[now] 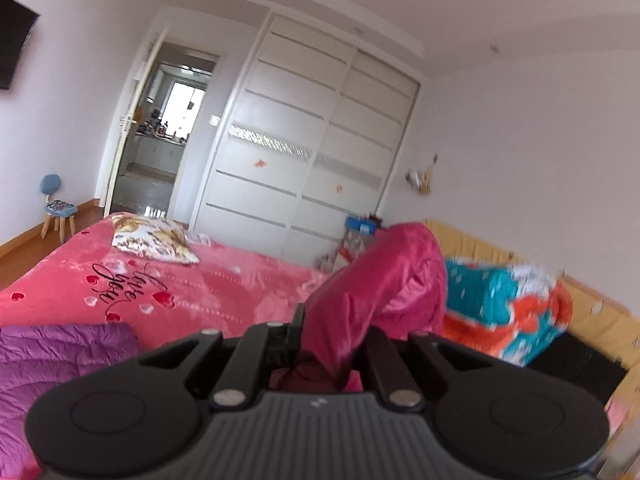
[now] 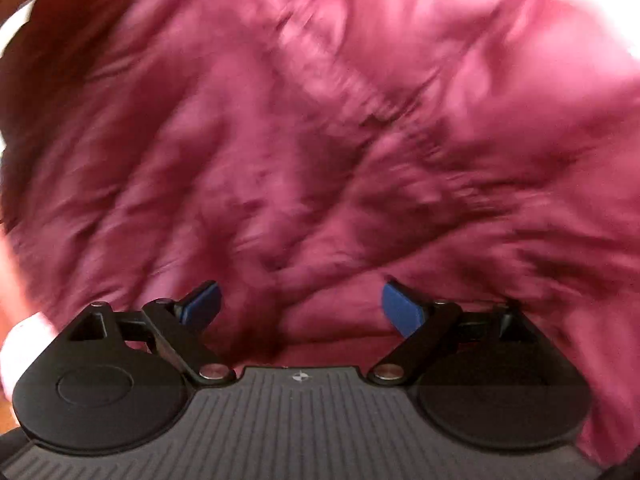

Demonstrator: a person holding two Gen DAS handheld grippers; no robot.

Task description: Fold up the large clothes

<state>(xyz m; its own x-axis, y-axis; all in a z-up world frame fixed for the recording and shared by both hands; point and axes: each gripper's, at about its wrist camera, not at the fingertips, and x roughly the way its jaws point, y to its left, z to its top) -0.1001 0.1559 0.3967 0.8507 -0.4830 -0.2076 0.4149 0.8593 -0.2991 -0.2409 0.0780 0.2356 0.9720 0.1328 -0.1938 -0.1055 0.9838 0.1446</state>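
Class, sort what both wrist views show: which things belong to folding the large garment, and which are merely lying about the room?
Part of the job:
pink garment
left gripper, shut on it
right gripper, open against the cloth

Lying about:
floral pillow
purple quilt
teal and orange blanket
blue stool

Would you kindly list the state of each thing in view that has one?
Left gripper: shut on magenta satin garment, lifted off bed.
Right gripper: open, garment ahead.
White sliding wardrobe: closed.
White room door: open.
Floral pillow: lying on pink bedspread.
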